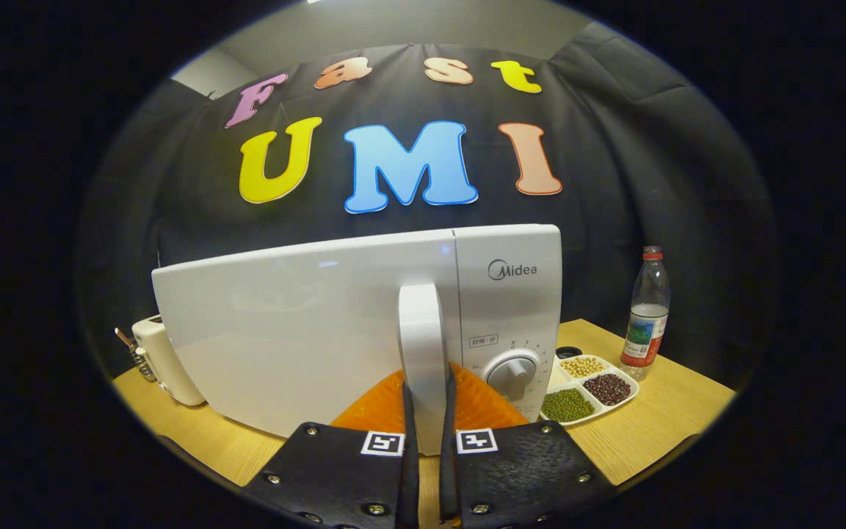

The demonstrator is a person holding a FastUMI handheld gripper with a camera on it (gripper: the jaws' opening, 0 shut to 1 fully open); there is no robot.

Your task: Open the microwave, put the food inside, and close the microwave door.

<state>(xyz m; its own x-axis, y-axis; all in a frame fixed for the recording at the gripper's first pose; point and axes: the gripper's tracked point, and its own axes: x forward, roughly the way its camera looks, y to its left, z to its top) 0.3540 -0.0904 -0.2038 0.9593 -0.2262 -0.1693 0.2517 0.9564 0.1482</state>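
A white microwave [305, 330] stands on the wooden table, directly ahead. Its vertical door handle [421, 323] runs down between my fingers. My gripper [429, 393] is shut on the lower part of that handle, one finger pressing on each side. The door [283, 345] looks closed or nearly so; I cannot tell which. The control panel with its round dial [511, 373] sits just right of the handle. A white divided dish [617, 405] of green, dark red and pale beans lies on the table to the right of the microwave.
A clear plastic bottle [646, 316] with a red cap stands behind the dish at the right. A small white appliance [162, 360] sits at the microwave's left. Bare wooden table [658, 433] lies to the right of my fingers.
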